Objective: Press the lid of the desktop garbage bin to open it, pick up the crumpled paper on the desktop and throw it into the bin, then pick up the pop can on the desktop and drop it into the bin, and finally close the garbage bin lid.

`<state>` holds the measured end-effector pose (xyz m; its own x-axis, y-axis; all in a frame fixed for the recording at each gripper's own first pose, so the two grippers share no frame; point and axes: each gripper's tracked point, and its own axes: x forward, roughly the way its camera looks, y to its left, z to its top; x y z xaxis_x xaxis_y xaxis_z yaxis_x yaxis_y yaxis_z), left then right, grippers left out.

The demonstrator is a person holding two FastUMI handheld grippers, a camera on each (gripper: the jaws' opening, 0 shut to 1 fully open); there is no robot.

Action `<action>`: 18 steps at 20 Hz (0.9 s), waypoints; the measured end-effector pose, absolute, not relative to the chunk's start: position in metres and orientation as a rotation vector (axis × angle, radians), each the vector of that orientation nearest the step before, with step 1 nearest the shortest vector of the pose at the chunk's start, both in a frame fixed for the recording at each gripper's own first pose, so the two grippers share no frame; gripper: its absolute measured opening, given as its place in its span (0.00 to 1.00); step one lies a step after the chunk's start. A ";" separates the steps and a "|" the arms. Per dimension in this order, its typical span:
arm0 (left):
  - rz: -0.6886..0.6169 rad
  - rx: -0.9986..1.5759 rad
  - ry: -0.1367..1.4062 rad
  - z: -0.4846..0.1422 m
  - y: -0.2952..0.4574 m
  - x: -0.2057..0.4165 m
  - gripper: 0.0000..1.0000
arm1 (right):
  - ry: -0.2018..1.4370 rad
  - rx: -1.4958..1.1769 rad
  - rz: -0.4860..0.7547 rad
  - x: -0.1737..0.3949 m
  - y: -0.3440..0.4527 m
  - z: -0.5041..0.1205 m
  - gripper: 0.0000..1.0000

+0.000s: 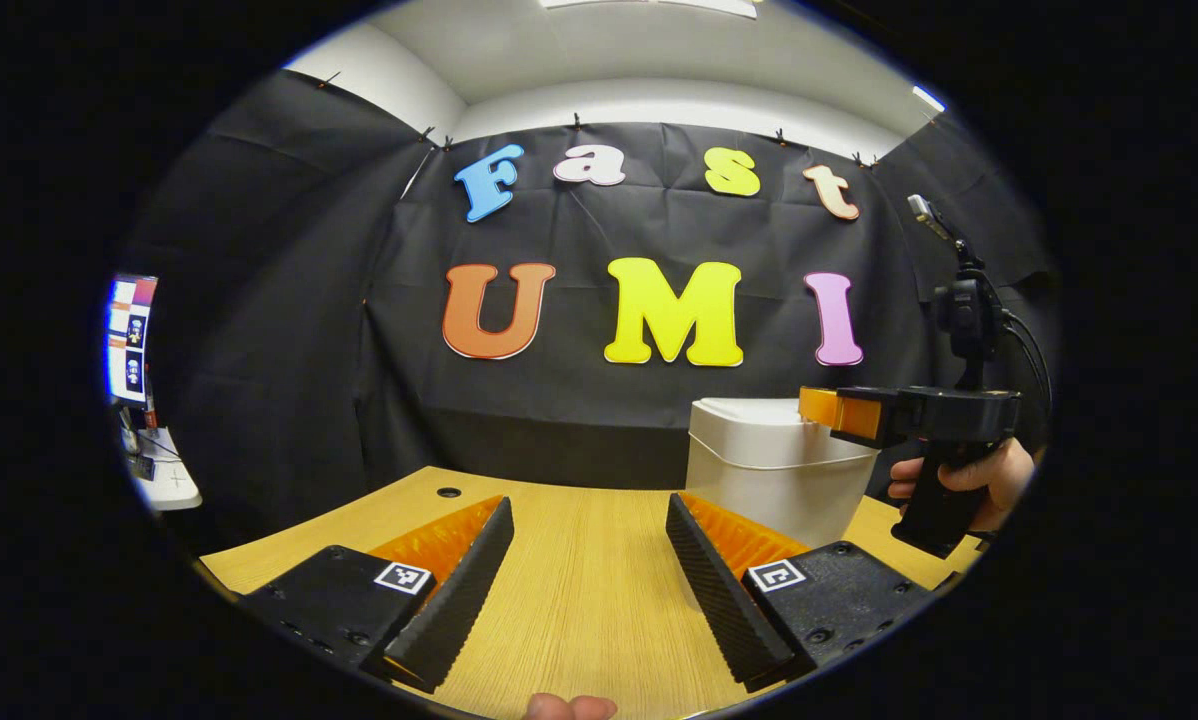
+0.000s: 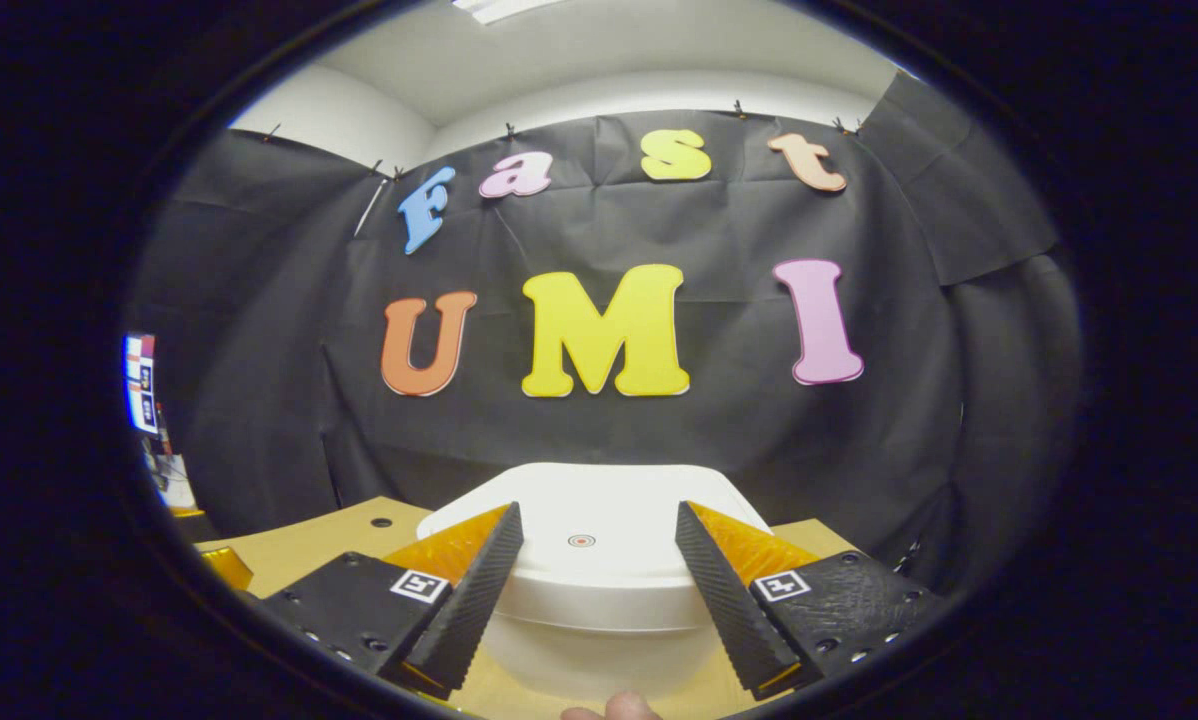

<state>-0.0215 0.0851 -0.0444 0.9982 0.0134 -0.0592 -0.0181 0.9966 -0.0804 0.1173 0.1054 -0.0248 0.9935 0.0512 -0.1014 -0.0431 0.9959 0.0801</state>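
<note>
In the left gripper view, the left gripper (image 1: 589, 515) is spread wide, its two fingers well apart with only bare wooden table (image 1: 589, 600) between them; it grasps nothing and touches nothing. A fingertip of the hand holding it peeks in at the bottom edge. Ahead and to its right stands one white bin (image 1: 774, 470) on the table, its lid down. The right gripper (image 1: 821, 405) reaches in from the right at the height of the bin's top, held by a hand (image 1: 969, 480) wrapped around its handle; seen side-on from here, its fingertips lie over the bin's upper right edge, and whether they touch the lid cannot be told from this angle. In the right gripper view, the right gripper (image 2: 599, 525) is likewise released, its two fingers wide apart and clasping nothing. They sit above the bin (image 2: 599, 600), one to each side of the lid (image 2: 599, 500), which lies flat and closed with a small round red mark (image 2: 581, 540) midway between the fingers. The table (image 2: 309, 545) shows beyond the bin on the left, with one small dark hole (image 2: 381, 522) in its surface. Count: two grippers, both open-handed; one bin, one lid, one table.
</note>
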 end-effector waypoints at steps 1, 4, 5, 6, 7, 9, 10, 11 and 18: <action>0.019 -0.082 0.056 -0.042 0.085 -0.022 0.99 | 0.093 0.087 0.056 0.115 0.106 -0.020 0.94; 0.045 -0.054 0.048 -0.039 0.089 -0.021 0.99 | 0.017 0.070 0.050 0.109 0.099 -0.002 0.93; 0.046 -0.049 0.045 -0.037 0.088 -0.021 0.99 | -0.012 0.057 0.045 0.104 0.095 0.005 0.93; 0.045 -0.046 0.042 -0.036 0.085 -0.018 0.99 | -0.038 0.050 0.043 0.099 0.092 0.009 0.94; 0.044 -0.042 0.039 -0.033 0.083 -0.018 0.99 | -0.069 0.043 0.045 0.093 0.090 0.015 0.94; 0.040 -0.034 0.026 -0.025 0.076 -0.018 0.99 | -0.122 0.016 0.041 0.083 0.081 0.025 0.94; 0.041 -0.029 0.020 -0.021 0.073 -0.018 0.99 | -0.144 -0.007 0.040 0.078 0.075 0.029 0.94; 0.041 -0.025 0.014 -0.016 0.069 -0.018 0.99 | -0.168 -0.024 0.032 0.073 0.067 0.036 0.95; -0.014 -0.010 -0.033 0.010 0.023 -0.011 0.98 | -0.217 -0.061 -0.061 0.024 0.001 0.038 0.97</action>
